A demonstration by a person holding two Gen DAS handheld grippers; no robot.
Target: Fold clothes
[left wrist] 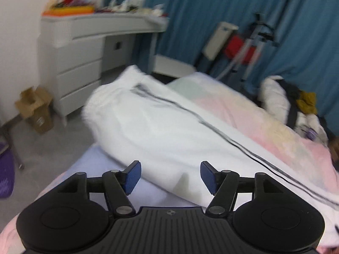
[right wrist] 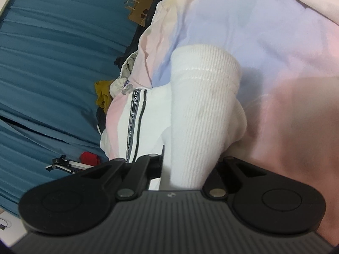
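Big bed (left wrist: pixel 286 127) with a pastel cover. On it, white pants (left wrist: pixel 161 127) with a black side stripe, spread from near to far. Left gripper (left wrist: pixel 170 177) spread wide, holding nothing, just near the pants. Right gripper (right wrist: pixel 187 169) pinching the ribbed cuff (right wrist: pixel 199 97).

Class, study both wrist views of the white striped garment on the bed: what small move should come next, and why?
Probably bring the open left gripper down onto the white garment with black side stripes just ahead; the right gripper already clamps its ribbed white cuff, so a second grip seems needed to fold.
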